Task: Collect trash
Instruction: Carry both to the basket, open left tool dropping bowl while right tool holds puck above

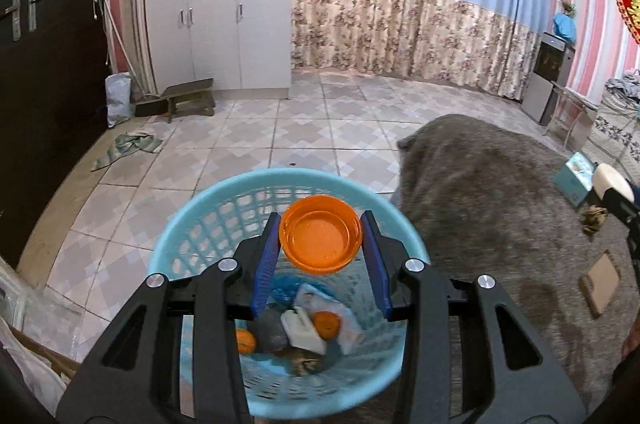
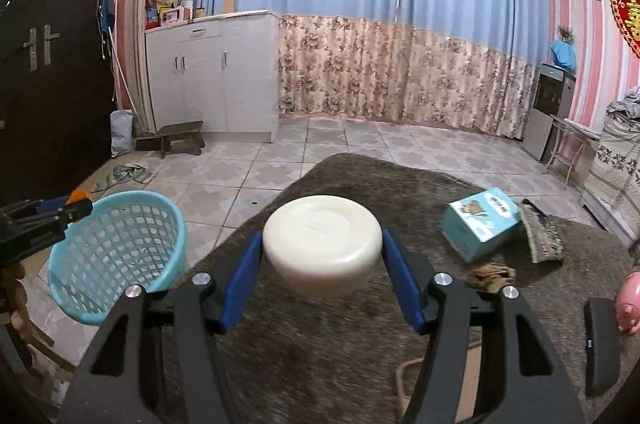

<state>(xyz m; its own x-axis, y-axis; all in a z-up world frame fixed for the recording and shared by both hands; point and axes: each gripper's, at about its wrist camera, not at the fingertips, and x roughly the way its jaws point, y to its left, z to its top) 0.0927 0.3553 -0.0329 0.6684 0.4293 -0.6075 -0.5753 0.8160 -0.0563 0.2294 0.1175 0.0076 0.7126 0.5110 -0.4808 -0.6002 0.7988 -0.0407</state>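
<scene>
An orange bowl (image 1: 320, 238) was gripped between the blue pads of the left gripper (image 1: 321, 256), its open side turned toward the camera, and was held directly above the mouth of a light-blue basket (image 1: 192, 236). Inside the basket, a white block (image 1: 302, 334), two orange round pieces (image 1: 326, 324), a grey lump and some paper wrapping were seen lying at the bottom. The basket was tilted and stood at the edge of a grey rug (image 1: 492, 191), partly over the tiled floor (image 1: 280, 131).

A cream-white bowl (image 2: 322, 244) was clamped upside down in the jaws of the right gripper (image 2: 323, 276) and was held above the rug, to the right of the basket and apart from it. On the rug beyond it, a teal box (image 2: 480, 224) was seen lying tilted, with a flat patterned packet (image 2: 542, 236) just beside it and a crumpled brown scrap (image 2: 490, 276) near both. A pink toy (image 2: 630, 300) was partly visible at the right edge.
</scene>
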